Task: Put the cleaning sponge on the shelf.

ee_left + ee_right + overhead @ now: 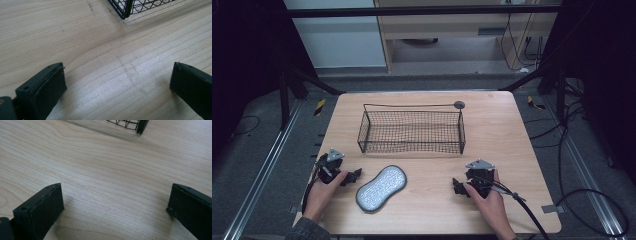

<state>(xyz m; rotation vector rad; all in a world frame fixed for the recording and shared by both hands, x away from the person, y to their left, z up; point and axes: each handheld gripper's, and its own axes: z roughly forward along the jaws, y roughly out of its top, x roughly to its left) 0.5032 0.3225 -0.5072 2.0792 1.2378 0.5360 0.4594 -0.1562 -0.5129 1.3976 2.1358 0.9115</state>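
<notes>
Left gripper (pixel 354 176) and right gripper (pixel 458 187) resting low on table (pixel 507 135), jaws spread, empty, perhaps touching wood, flanking sponge (pixel 381 188), basket (pixel 412 131) beyond

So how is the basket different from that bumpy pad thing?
The wire basket is black, boxy and see-through, with tall mesh walls; the pad is grey, peanut-shaped, solid and lies flat. The basket sits farther back on the table; the pad lies near the left tool. Both rest untouched on the table.
</notes>
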